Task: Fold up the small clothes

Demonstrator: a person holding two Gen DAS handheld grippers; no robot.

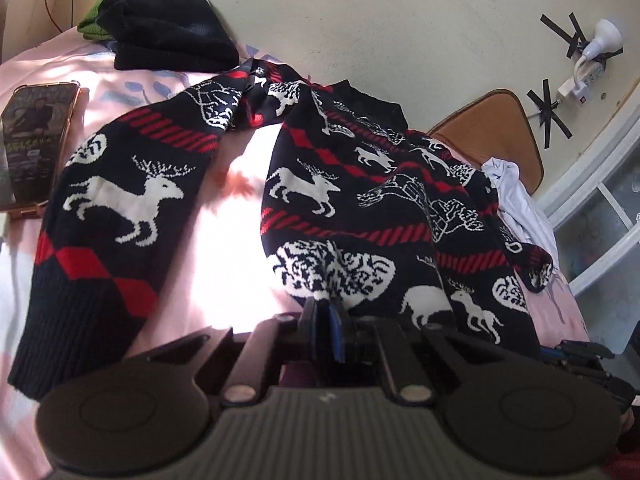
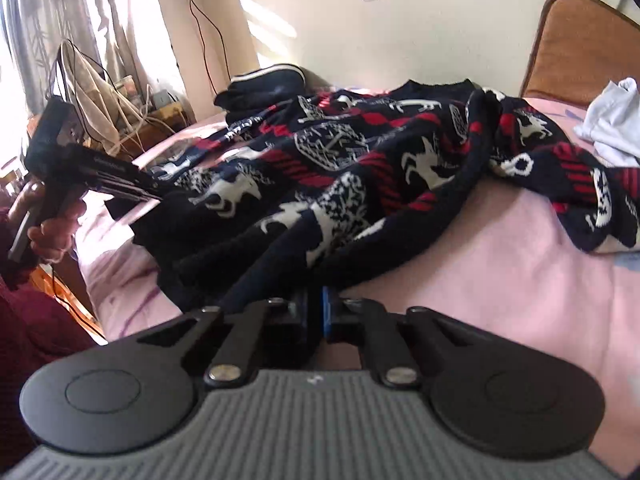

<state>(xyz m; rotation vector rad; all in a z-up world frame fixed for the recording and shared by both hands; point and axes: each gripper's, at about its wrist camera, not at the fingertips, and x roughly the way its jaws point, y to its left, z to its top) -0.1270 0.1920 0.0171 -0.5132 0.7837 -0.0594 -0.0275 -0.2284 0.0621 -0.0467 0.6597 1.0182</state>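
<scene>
Lying spread across a pink bedsheet (image 1: pixel 224 184) is one navy knitted sweater (image 1: pixel 360 208) with white reindeer and red diamond bands, front side up, collar toward the wall, hem nearest the cameras. One sleeve (image 1: pixel 108 208) extends to the left in the left wrist view, its ribbed cuff toward the bed's near edge; the other sleeve (image 2: pixel 576 184) trails rumpled to the right in the right wrist view. Left gripper (image 1: pixel 330 314): jaws together, clamped on the sweater's hem, fabric bunched between the pads. Right gripper (image 2: pixel 318 308): jaws together, clamped on the hem at another point, dark ribbing gathered just ahead of them. The left gripper also shows from the side in the right wrist view, held in a hand (image 2: pixel 52 236) with a dark red sleeve (image 2: pixel 36 332). Folded dark garments (image 1: pixel 168 36) with a white stripe sit stacked behind the sweater, near the wall. A phone (image 1: pixel 38 136) lies beside the left sleeve. White cloth (image 2: pixel 612 120) lies crumpled near the wooden headboard (image 2: pixel 580 56). A power strip (image 1: pixel 588 76) is fixed to the wall with black tape.
</scene>
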